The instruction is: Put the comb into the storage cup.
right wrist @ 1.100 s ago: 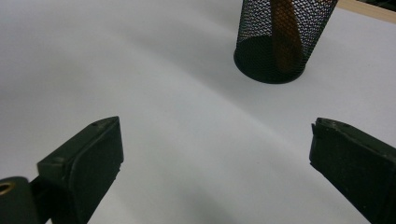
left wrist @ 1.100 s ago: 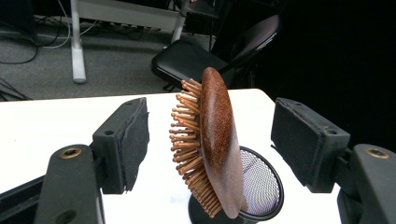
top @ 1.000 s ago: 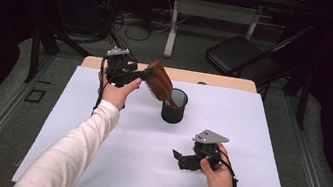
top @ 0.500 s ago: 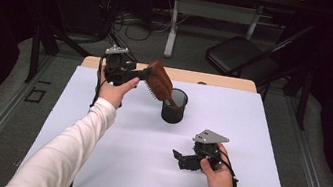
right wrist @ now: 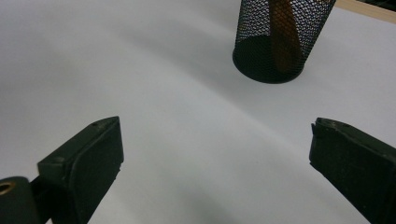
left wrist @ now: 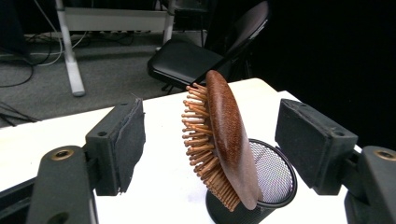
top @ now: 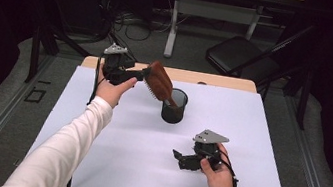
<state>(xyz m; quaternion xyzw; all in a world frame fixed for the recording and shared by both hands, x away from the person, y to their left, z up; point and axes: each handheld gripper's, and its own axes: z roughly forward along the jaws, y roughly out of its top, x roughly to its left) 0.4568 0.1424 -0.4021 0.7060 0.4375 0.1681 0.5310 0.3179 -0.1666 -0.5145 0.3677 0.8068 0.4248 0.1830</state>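
Leaning in the cup (top: 174, 106), the brush (left wrist: 224, 140) is seen between the left hand-held gripper's (left wrist: 210, 140) parted jaws, untouched. The right hand-held gripper (top: 183, 160) is held open over the tabletop (top: 258, 138).

the high view looks forward and down over the whole table (top: 107, 165). both gripper views sit low and close, each facing the mesh cup (left wrist: 275, 179) (right wrist: 275, 42) (top: 174, 106) they share.
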